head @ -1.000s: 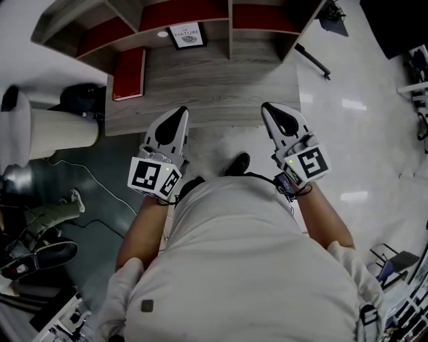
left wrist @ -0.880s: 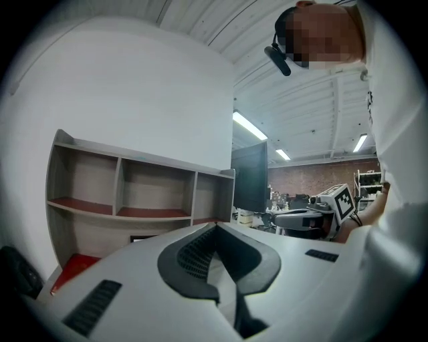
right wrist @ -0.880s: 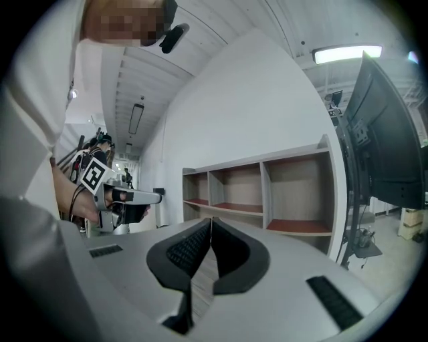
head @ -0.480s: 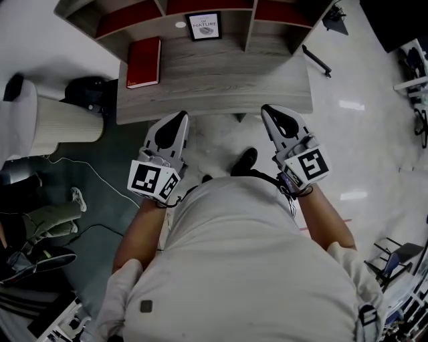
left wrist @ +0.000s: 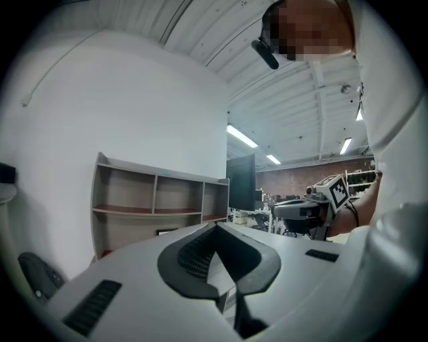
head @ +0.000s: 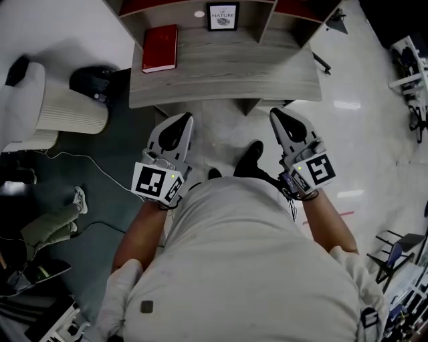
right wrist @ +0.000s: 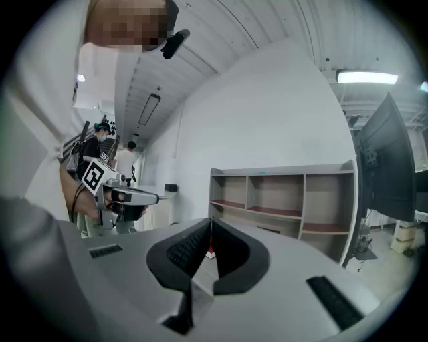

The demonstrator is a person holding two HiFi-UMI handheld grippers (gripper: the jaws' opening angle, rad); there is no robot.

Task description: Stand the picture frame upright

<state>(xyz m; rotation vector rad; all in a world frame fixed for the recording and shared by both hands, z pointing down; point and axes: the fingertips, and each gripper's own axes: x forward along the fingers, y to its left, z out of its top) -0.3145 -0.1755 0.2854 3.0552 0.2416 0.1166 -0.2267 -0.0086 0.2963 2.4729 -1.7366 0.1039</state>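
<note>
The picture frame (head: 223, 16), black-edged with a white print, sits at the back of the wooden desk (head: 227, 73), under the shelf unit. From above its face shows, and I cannot tell whether it lies flat or leans. My left gripper (head: 183, 118) and right gripper (head: 275, 113) hang side by side in front of my body, short of the desk's front edge and well away from the frame. Both are shut with nothing between the jaws. The left gripper (left wrist: 215, 227) and the right gripper (right wrist: 210, 220) each point toward the shelf unit (right wrist: 281, 194).
A red book (head: 160, 48) lies on the desk's left part. A white ribbed cylinder (head: 70, 115) and a black round object (head: 93, 80) stand left of the desk. A cable (head: 100, 175) runs over the dark floor. A dark monitor (left wrist: 241, 182) stands right of the shelves.
The desk, book and frame have slid up and to the right in the head view as the person moves. Both grippers stay shut in front of the body.
</note>
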